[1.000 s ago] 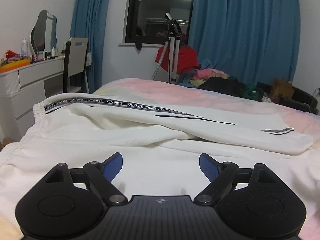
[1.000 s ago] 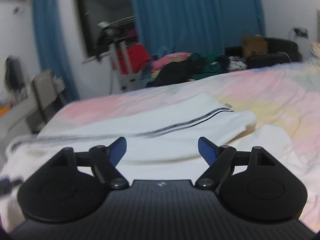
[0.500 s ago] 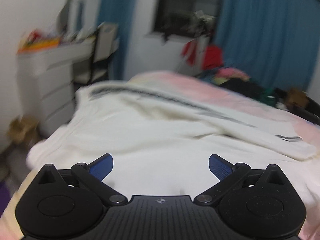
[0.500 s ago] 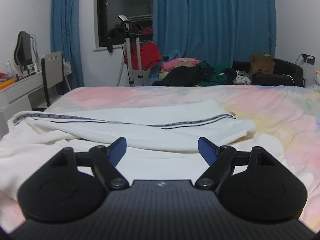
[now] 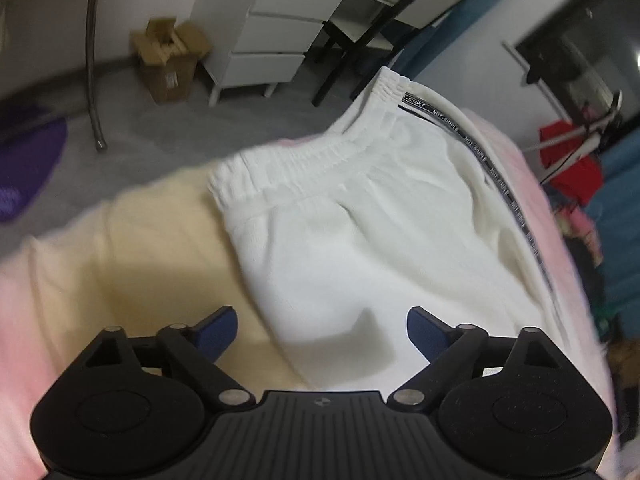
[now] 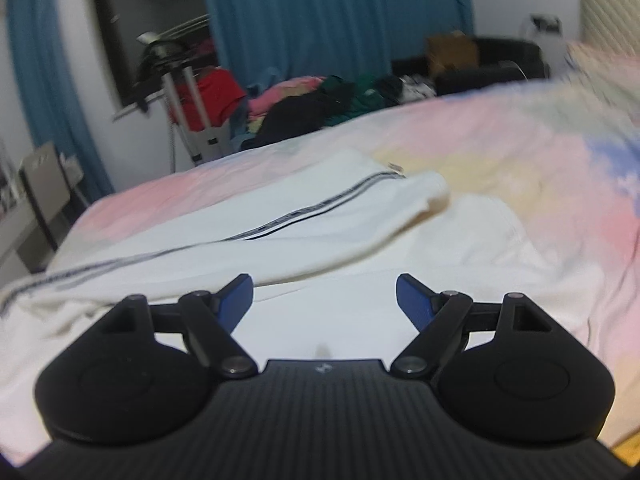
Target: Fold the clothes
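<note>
So there's a pair of white sweatpants [image 5: 360, 224] spread out on the bed [image 5: 132, 248], which has a pastel sheet in pink, yellow and a bit of blue. From the left wrist camera you're looking down at the top end of them: the gathered elastic waistband [image 5: 304, 156] sits near the bed's edge, and a dark printed stripe [image 5: 504, 192] runs down the side seam on the right. The left gripper [image 5: 322, 326] hangs over the pants near their lower left edge, where the white fabric meets the yellow part of the sheet. Its jaws are wide apart and closing a little right now, with nothing pinched between them, just cloth lying underneath.

The right wrist camera sees the other end. One leg [image 6: 280, 220] lies folded over on top of the rest, the stripe running along it up to the cuff [image 6: 432, 188], and a second layer of white cloth sticks out past it to the right. The right gripper [image 6: 324, 300] is over the flat white fabric in front of that leg, jaws well open and not gripping anything.

Background stuff: a white set of drawers [image 5: 276, 24] and a cardboard box [image 5: 168, 60] on the floor past the bed's edge, a dark chair [image 5: 380, 28] next to them, blue curtains [image 6: 332, 16], a heap of mixed clothes [image 6: 316, 104] beyond the far side of the bed, and something red [image 6: 212, 96] hanging on a stand. Both views are a bit smeary, especially toward the edges.
</note>
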`<action>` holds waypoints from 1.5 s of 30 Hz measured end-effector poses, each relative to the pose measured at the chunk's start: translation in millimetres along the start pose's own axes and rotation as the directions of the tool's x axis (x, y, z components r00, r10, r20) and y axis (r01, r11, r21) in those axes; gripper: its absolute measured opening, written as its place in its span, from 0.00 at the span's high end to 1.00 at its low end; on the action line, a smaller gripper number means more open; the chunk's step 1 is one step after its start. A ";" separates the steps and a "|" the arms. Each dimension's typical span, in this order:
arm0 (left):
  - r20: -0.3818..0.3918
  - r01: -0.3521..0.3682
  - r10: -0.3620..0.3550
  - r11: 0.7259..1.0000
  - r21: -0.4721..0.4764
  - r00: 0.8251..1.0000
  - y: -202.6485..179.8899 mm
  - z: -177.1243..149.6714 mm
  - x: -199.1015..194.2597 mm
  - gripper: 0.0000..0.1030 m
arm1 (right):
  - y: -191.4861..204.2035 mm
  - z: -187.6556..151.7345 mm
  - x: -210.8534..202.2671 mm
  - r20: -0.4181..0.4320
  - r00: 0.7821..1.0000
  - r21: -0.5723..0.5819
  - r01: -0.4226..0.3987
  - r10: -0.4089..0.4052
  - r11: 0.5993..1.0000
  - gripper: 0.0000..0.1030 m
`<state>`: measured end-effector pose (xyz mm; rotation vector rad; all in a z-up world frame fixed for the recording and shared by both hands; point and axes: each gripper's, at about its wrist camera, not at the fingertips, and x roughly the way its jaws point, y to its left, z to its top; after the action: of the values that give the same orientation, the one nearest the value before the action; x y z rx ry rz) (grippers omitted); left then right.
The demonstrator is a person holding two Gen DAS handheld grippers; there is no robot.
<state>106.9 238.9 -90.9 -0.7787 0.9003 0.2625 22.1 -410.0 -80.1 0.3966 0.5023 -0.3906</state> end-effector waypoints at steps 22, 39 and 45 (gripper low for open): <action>-0.023 0.129 -0.132 0.987 -0.096 0.991 16.7 -5.0 19.3 0.80 | -160.8 -18.7 -10.5 -0.076 0.978 0.680 0.195 -0.196 0.707 0.20; 0.294 0.437 -0.423 0.899 0.022 0.857 -14.6 -11.3 -36.2 0.89 | -77.2 -65.3 61.3 -0.349 0.860 0.730 0.000 0.373 0.683 0.20; 0.294 0.430 -0.411 0.903 -0.002 0.863 -8.0 -10.8 -35.7 0.89 | -76.4 -58.5 73.2 -0.333 0.927 0.708 0.125 0.172 0.695 0.26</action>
<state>82.7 229.5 -63.1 -0.9520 0.4303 0.0154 24.4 -467.6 -186.4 1.2767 0.7099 -0.4839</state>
